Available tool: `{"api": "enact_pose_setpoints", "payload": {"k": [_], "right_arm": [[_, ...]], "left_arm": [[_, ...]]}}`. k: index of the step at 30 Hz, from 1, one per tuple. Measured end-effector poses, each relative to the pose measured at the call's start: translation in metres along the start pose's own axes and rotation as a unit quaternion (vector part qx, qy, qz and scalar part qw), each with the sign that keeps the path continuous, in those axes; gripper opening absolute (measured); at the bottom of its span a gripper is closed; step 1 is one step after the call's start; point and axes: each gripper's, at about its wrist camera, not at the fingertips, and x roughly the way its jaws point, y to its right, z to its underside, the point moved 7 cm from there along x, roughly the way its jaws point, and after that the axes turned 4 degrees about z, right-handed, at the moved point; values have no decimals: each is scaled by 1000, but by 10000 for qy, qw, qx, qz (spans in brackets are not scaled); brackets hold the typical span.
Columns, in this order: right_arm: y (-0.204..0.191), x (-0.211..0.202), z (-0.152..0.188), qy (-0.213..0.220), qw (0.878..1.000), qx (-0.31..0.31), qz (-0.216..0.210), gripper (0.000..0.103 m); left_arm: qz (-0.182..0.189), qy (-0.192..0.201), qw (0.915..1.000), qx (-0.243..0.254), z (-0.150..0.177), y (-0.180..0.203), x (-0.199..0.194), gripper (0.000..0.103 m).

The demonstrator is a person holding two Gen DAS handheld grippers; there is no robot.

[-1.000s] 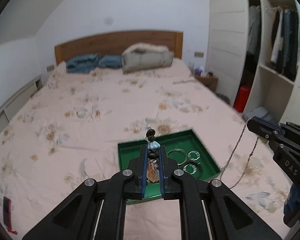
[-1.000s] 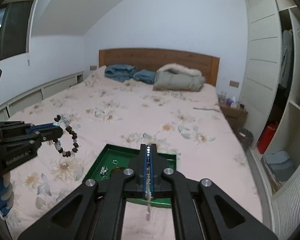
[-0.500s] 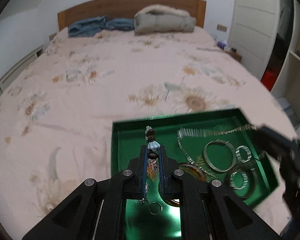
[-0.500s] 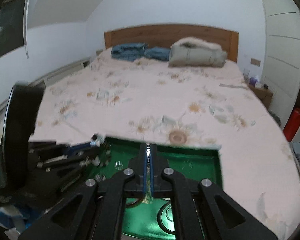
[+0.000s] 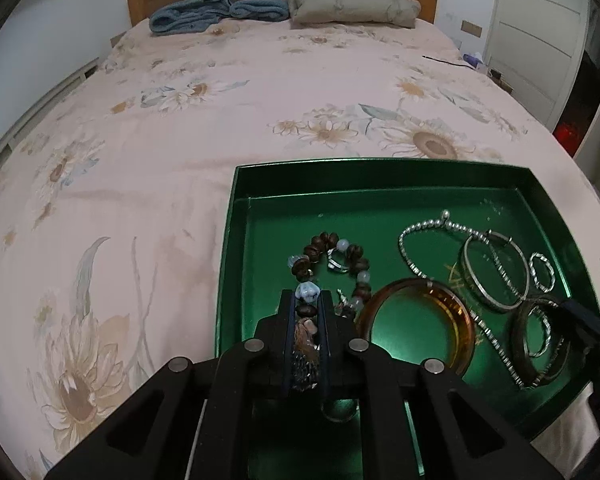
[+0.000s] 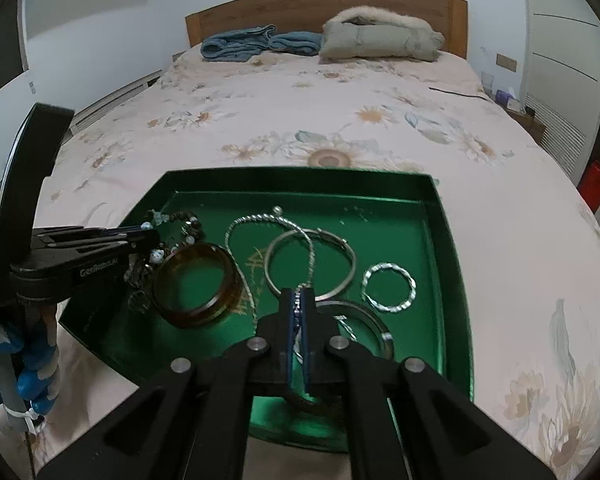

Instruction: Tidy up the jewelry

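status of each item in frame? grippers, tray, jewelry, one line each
left gripper: shut on beaded bracelet
beaded bracelet: far end resting on tray floor
right gripper: shut on silver chain
silver chain: draped over thin silver bangle
green tray: open, flat on bed
amber bangle: lying flat in tray
twisted silver ring: lying flat, apart from the others

It was a bedroom in a home. A wide bed (image 5: 260, 92) under a pale floral bedspread (image 6: 340, 120) filled most of both views, backed by a wooden headboard (image 6: 324, 8) against a white wall. A folded blue garment (image 5: 204, 14) and a fur-trimmed beige coat (image 5: 352, 4) lay at the head of the bed. White panelled wardrobe doors (image 5: 540, 40) stood on one side, and a bedside table (image 6: 528, 120) held small items.
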Motion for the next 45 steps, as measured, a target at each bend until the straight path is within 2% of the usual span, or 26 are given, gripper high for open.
{"api": "enact_pose_setpoints", "payload": {"k": [3,4,5,6,10,12,15,17,20,27,34,38,45], "right_arm": [[7,-4,3,-46,9999,79,55,4],[9,-6,3,-48,9999,91,79,5],[12,-11,4,-31,9999,114,106,6],[13,-15,4,-15,9998,133,123,7],[25,-46,4,134,9993,256,246,22],[28,-66,3,248,9988,306,281,23],[26,-100,5,443,9981,317,294,25],[21,-125,9,569,9974,324,285,34],[12,-157,19,696,9967,251,327,37],[-10,-230,67,880,9955,262,253,44],[-27,-282,114,943,9951,37,307,46],[-36,-309,139,993,9945,-61,328,46],[-51,-335,171,980,9946,-191,266,47]], "left_arm": [[15,44,10000,-26,5,-2,-6,24],[46,70,9999,-58,5,-3,-9,35],[96,110,9998,-104,6,-5,-14,41],[124,162,9997,-135,7,-6,-20,41],[161,366,9991,-161,14,-10,-50,50],[197,532,9983,-125,18,-9,-75,53],[214,811,9965,-18,27,-3,-112,64],[212,987,9949,58,35,2,-139,69],[221,1235,9920,107,54,7,-177,76],[118,1622,9866,151,120,20,-263,82],[-181,2014,9791,213,183,30,-332,95],[-281,2178,9750,336,210,37,-360,100],[-296,2255,9730,399,240,41,-388,102]]}}
